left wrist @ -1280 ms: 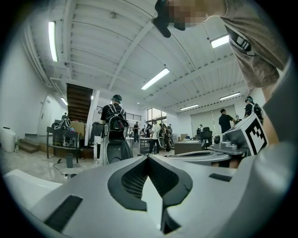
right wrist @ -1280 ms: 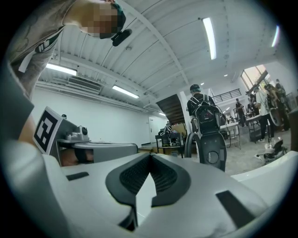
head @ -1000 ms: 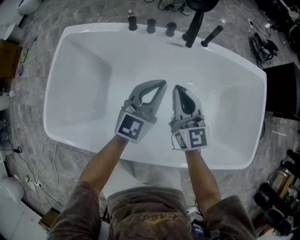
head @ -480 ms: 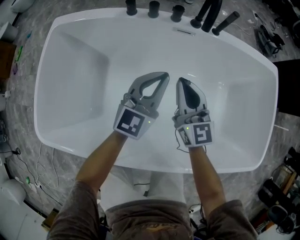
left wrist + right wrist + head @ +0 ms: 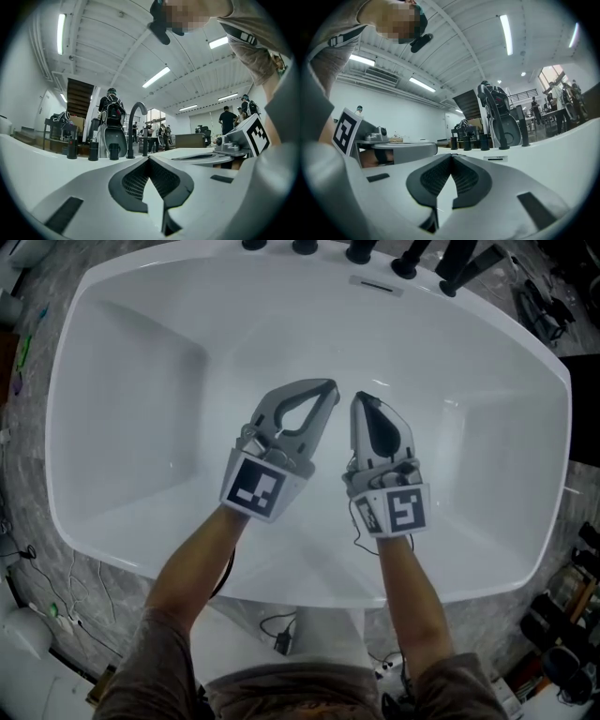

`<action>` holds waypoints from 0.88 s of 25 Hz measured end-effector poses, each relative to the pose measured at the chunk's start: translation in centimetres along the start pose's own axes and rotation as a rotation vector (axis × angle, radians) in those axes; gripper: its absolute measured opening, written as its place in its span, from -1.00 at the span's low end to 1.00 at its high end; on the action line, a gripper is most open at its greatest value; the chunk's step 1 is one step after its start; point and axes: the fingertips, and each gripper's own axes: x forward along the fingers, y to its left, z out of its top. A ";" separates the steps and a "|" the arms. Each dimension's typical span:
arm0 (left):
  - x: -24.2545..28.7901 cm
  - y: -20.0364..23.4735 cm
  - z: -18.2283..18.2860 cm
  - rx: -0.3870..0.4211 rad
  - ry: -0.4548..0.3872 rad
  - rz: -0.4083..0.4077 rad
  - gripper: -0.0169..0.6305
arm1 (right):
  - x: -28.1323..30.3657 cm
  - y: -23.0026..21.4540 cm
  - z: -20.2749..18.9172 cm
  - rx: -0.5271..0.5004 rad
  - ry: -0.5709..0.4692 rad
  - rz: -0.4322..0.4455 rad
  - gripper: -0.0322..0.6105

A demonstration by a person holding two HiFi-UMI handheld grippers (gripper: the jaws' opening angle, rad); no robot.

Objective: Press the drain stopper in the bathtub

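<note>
A white bathtub fills the head view. I cannot make out the drain stopper; the tub floor under the grippers is hidden. My left gripper hovers over the middle of the tub, shut, with nothing between its jaws. My right gripper is right beside it, also shut and empty, tips a short gap from the left one's. In the left gripper view the left gripper has its jaws meeting at the tip, and the right gripper shows alongside. In the right gripper view the right gripper is likewise closed.
Black knobs and a black faucet stand on the tub's far rim, above an overflow slot. The faucet and knobs also show ahead. Cables and gear lie on the floor around the tub.
The tub has slid upward and grown in the head view as the view moved closer. Both grippers stay shut, side by side over the tub's middle.
</note>
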 end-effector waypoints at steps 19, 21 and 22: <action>1.4 1.1 -10.7 -0.001 0.017 -0.027 -0.94 | 2.3 -2.3 -9.9 0.032 0.008 -0.027 -0.91; 1.8 1.3 -11.9 -0.003 0.020 -0.024 -0.94 | 2.7 -2.6 -11.0 0.031 0.009 -0.024 -0.91; 2.0 1.5 -12.4 -0.004 0.021 -0.022 -0.94 | 3.0 -2.8 -11.5 0.031 0.009 -0.023 -0.91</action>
